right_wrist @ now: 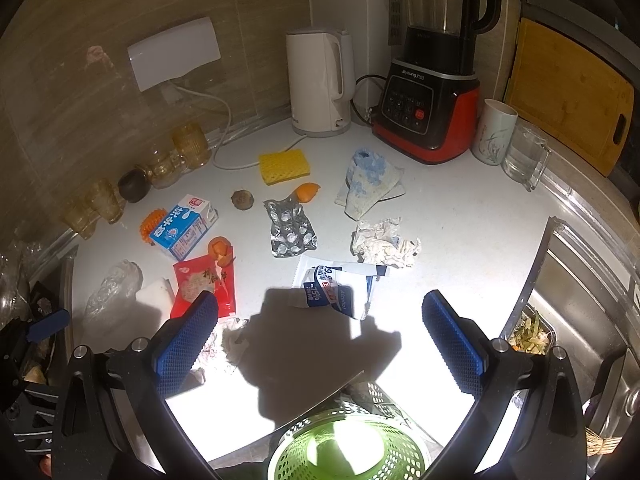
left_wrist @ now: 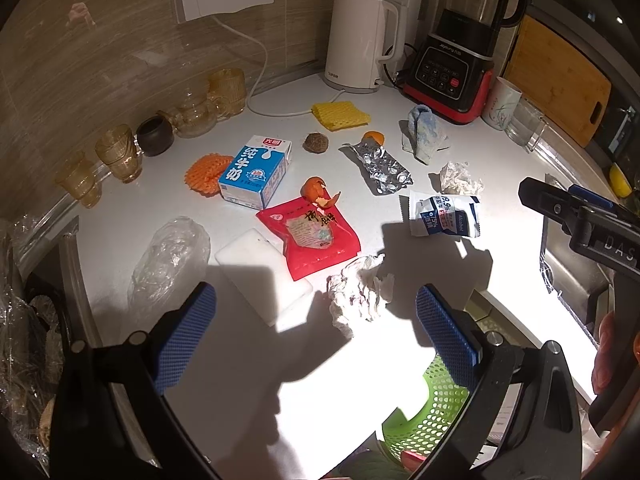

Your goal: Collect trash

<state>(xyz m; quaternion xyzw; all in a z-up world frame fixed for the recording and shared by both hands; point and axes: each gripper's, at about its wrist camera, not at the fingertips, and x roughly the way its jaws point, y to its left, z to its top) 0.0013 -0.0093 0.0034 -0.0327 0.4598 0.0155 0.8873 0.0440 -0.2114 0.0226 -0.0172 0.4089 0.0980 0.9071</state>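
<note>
1. My left gripper hangs over the near edge of the white counter — fingers spread wide, nothing between them, touching nothing.
2. Just ahead of its pads lies a crumpled tissue, with a red snack packet beside it, overlapping a white foam block.
3. My right gripper is wide apart too, empty, hovering above the counter's near edge.
4. Straight in front of it sits an alcohol wipe pouch; a second tissue wad lies just beyond.
5. Mid-counter: a milk carton, orange peel, a foil blister sheet.
6. A green perforated basket sits below the counter's near edge — under my right gripper.
</note>
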